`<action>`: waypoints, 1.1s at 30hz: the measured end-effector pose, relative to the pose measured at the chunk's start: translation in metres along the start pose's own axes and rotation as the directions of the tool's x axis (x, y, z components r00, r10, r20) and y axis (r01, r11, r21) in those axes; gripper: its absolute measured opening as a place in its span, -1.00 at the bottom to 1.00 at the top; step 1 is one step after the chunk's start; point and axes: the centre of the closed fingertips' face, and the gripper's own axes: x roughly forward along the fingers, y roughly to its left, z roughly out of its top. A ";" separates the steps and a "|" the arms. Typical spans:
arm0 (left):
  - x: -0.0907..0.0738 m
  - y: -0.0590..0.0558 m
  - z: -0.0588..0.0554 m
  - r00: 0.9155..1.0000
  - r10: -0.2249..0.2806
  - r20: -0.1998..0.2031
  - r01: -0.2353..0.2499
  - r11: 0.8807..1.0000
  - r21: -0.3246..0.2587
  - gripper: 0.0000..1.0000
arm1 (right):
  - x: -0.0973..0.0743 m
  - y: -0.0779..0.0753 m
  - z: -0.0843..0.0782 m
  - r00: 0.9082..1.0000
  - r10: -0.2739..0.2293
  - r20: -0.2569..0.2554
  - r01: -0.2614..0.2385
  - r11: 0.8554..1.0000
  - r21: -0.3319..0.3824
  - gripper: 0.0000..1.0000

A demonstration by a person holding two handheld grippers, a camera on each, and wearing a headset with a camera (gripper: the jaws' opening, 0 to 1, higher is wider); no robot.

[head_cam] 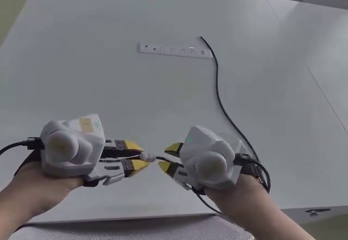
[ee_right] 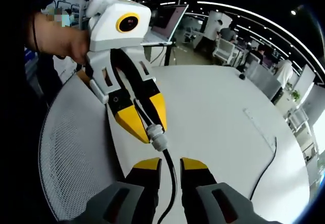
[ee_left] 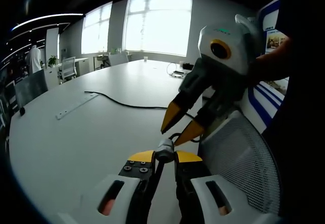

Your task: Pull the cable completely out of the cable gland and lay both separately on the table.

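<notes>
In the head view my left gripper is shut on the small grey cable gland, just above the table's near edge. The left gripper view has the gland pinched between its yellow fingertips. A thin black cable leaves the gland toward my right gripper. In the right gripper view that cable runs down between the right gripper's yellow tips with a gap on each side, so the jaws stand open around it. The gland sits right in front of those tips.
A white power strip lies at the middle of the white table, and its black cord runs off the near right edge. A grey mesh chair back is below the grippers.
</notes>
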 end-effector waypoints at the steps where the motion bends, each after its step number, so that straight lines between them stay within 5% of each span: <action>1: 0.000 0.000 0.000 1.000 -0.001 0.000 0.001 1.000 -0.001 -0.70 | 0.001 0.001 0.002 1.000 0.000 0.000 0.000 1.000 -0.018 -0.81; 16: 0.002 0.001 0.002 1.000 -0.002 -0.001 0.002 1.000 -0.001 -0.70 | 0.005 -0.001 0.001 1.000 0.014 -0.013 -0.015 0.994 -0.109 -0.99; 33: 0.003 0.009 0.009 1.000 0.007 0.007 -0.007 1.000 0.011 -0.70 | 0.004 -0.019 -0.011 1.000 -0.014 -0.026 0.016 0.997 0.077 -1.00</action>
